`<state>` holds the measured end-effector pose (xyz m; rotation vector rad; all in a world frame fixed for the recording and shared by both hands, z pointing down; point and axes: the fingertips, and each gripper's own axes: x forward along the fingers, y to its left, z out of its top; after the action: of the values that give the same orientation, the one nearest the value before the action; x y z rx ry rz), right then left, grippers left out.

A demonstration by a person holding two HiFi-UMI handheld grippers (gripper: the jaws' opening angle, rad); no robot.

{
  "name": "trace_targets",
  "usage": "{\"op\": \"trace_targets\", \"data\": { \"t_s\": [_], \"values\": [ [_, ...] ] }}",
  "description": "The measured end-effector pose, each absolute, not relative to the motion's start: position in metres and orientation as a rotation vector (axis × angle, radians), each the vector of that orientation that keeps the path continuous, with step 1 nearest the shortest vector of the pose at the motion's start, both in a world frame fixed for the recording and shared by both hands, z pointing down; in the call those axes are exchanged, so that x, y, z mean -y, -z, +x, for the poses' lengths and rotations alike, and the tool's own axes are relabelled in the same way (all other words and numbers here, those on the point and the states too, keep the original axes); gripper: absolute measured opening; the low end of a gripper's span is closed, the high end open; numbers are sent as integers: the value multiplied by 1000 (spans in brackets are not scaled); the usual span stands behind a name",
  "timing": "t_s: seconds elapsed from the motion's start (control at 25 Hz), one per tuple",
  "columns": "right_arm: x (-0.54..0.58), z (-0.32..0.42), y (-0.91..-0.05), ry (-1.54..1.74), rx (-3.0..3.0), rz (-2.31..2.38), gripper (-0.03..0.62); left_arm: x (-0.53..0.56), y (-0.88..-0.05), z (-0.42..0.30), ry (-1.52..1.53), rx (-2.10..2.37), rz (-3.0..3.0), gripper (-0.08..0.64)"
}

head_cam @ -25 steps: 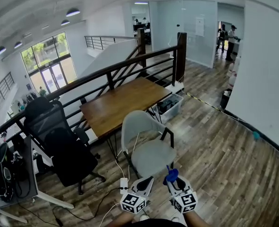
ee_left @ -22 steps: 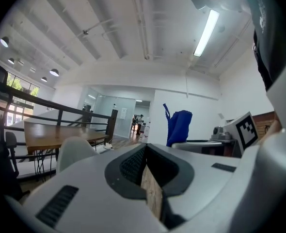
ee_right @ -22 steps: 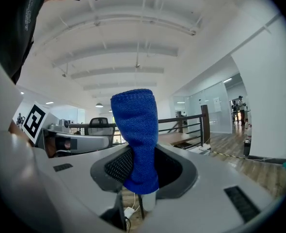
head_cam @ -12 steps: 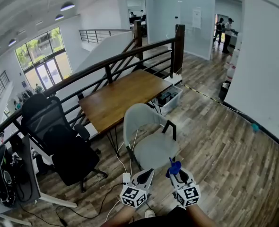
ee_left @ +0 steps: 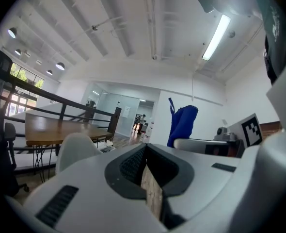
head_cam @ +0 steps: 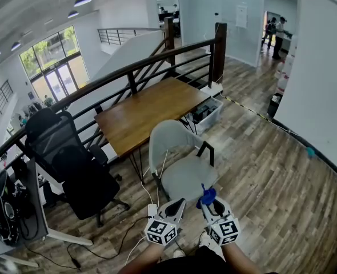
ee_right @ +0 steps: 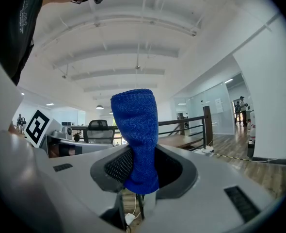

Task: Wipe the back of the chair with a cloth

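– Blue cloth (ee_right: pixel 135 135), how did it look?
– Knit, ribbed weave, bunched into an upright roll. The right gripper (head_cam: pixel 208 205) had its jaws clamped on the lower end. The rest stuck up above them.
– Where, against the chair?
– In the head view it sat low, just in front of the seat edge of the chair (head_cam: pixel 177 153), apparently not touching it. The chair's back was on the far side, toward the wooden desk (head_cam: pixel 151 116), so the cloth was well apart from the back.
– The chair itself?
– Pale grey shell, curved back, dark frame, with an armrest showing at picture right.
– Left gripper?
– The left gripper (head_cam: pixel 177 205) was beside the right one, jaws pressed together with nothing between them. Only a sliver of floor (ee_left: pixel 152 194) showed past them in the left gripper view.
– Any writing?
– Black-and-white square markers on the cubes (head_cam: pixel 160 233), no letters. The print on the person's dark shirt (ee_right: pixel 17 18) was too small to read. A white sheet (head_cam: pixel 241 16) hung far off, unreadable.
– Change from half a second before?
– Little. The cloth stayed pinched, and both grippers stayed low, side by side before the seat. The whole scene slid slightly in the head view. The chair, the desk and the black office chair (head_cam: pixel 71 164) kept their places relative to each other. The white power strip (head_cam: pixel 152 211) still lay just left of the left gripper.
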<state>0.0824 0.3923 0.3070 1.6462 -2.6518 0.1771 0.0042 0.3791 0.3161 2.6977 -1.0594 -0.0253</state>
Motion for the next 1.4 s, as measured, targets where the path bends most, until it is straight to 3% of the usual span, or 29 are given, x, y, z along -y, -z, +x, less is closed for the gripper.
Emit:
{"op": "trace_targets", "data": {
  "t_s": [0.84, 1.4],
  "values": [
    [-291, 167, -323, -273, 2766, 1463, 120, -273, -309, 97, -13, 1283, 2650, -2],
    [-251, 183, -334, -322, 2782, 1440, 120, -241, -329, 99, -76, 1357, 2588, -2]
  ]
}}
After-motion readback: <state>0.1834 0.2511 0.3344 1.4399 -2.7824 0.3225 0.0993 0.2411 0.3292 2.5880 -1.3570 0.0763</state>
